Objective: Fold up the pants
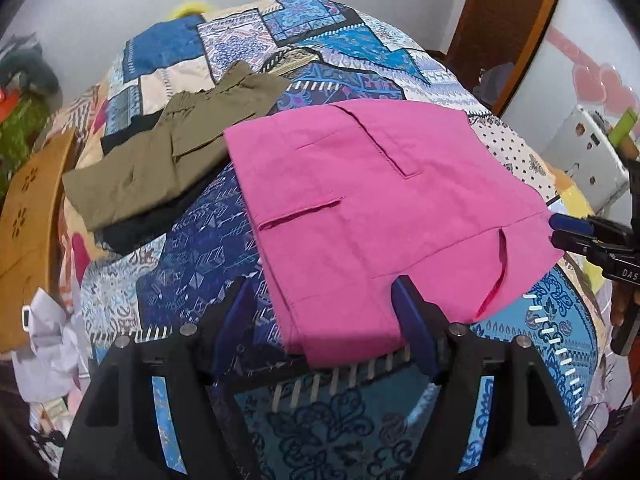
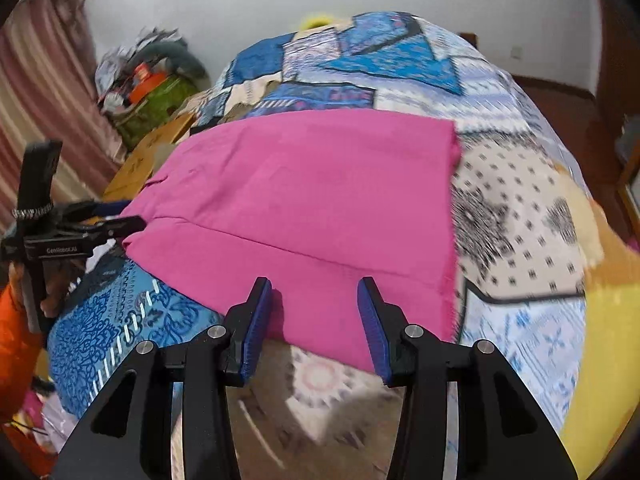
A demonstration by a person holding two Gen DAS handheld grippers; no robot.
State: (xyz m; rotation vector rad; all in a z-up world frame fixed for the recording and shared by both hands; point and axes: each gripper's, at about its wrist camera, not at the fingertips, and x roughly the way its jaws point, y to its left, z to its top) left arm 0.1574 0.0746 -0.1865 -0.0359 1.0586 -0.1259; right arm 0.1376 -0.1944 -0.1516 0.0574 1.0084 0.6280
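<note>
Pink pants lie folded flat on the patchwork bedspread, pocket slits facing up; they fill the middle of the right wrist view too. My left gripper is open at their near edge, one finger over the cloth, holding nothing. My right gripper is open over their near edge, empty. The right gripper also shows at the right edge of the left wrist view, at the pants' corner. The left gripper shows at the left of the right wrist view.
Folded olive pants lie on a dark garment left of the pink ones. A brown cardboard box stands at the bed's left side, with clutter beyond. A wooden door frame is at the far right.
</note>
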